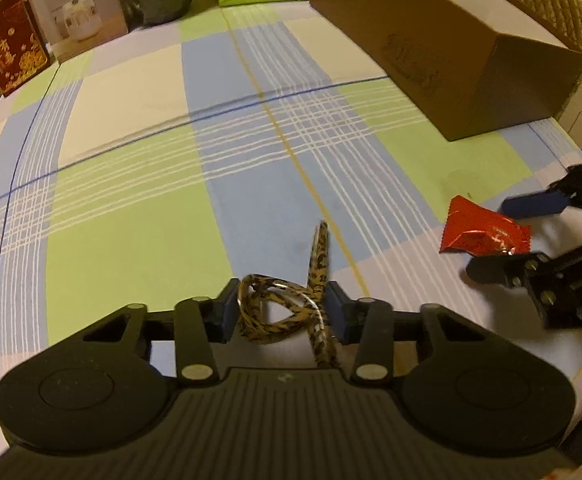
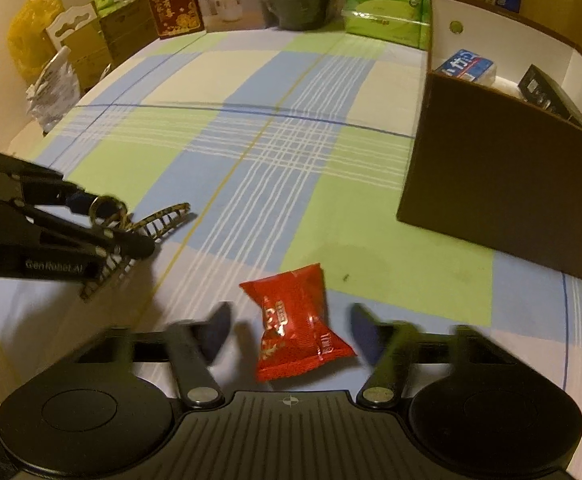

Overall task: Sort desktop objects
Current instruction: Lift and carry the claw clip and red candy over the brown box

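My left gripper [image 1: 283,306] is shut on a leopard-print hair claw clip [image 1: 291,304], held just above the plaid tablecloth; the right wrist view shows the clip [image 2: 147,226] in its jaws at the left. A red snack packet [image 2: 297,322] lies on the cloth between the blue fingers of my open right gripper [image 2: 291,330], apart from both fingers. The packet [image 1: 483,232] and the right gripper [image 1: 511,236] also show at the right of the left wrist view. A brown cardboard box [image 2: 503,184] stands at the right, open on top, with a blue-white pack and a dark item inside.
Along the far table edge stand a red gift box [image 2: 173,2], a white appliance box [image 1: 77,12], a dark pot [image 2: 295,2] and green tissue packs [image 2: 385,22]. A yellow bag and cartons sit beyond the table's left edge. The box [image 1: 451,60] stands at the right.
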{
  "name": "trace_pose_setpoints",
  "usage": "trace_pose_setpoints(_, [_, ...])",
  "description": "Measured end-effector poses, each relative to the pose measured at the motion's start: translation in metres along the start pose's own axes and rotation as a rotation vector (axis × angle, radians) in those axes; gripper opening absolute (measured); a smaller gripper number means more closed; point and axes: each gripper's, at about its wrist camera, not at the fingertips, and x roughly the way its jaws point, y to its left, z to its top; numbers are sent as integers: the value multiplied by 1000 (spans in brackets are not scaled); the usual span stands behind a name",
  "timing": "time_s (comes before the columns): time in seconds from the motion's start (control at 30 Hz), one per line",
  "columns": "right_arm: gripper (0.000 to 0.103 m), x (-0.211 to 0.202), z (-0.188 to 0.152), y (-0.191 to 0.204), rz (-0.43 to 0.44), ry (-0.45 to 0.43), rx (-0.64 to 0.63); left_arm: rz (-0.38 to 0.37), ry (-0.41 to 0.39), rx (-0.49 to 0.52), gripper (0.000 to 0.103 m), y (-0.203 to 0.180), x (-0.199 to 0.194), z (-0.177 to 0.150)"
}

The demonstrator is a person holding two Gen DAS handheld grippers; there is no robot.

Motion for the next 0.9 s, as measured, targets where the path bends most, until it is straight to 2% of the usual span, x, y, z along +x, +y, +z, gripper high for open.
trace_pose_setpoints(0.17, [30, -4, -2, -1, 8, -9, 2, -11, 16, 2, 37, 1, -2, -2])
trace_pose_setpoints(0.4, [28, -27, -3, -9, 38, -57, 49, -15, -2, -4, 37, 4, -17, -2])
trace_pose_setpoints(0.63, [28, -57, 5, -22, 47, -130, 68, -36, -73, 11, 37, -5, -43, 18])
trace_pose_setpoints(0.9, [28, -96, 13, -52, 37, -223, 116, -100, -175, 57, 37, -36, -70, 58])
